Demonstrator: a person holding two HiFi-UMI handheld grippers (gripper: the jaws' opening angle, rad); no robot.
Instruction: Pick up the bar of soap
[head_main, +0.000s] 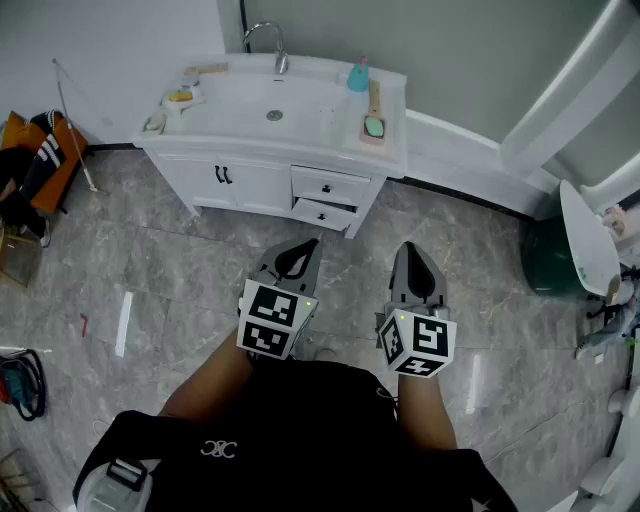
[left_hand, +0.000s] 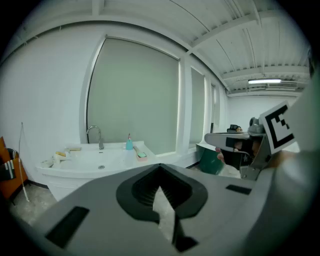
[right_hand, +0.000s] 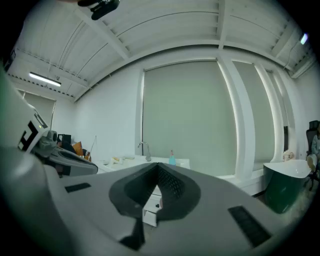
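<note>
Nearest, two grippers hang above the grey floor (head_main: 180, 290): the left gripper (head_main: 306, 250) and the right gripper (head_main: 411, 254), each with its jaws pressed together on nothing. Beyond them stands one white sink cabinet (head_main: 250, 185) with two drawers (head_main: 328, 187), the lower one ajar. On its top are one faucet (head_main: 268, 40), one blue bottle (head_main: 357, 76) and, at the left rim, well apart from both grippers, the yellow bar of soap (head_main: 179, 96). Only the gripper views show the ceiling, each with one lit lamp (left_hand: 264, 81).
</note>
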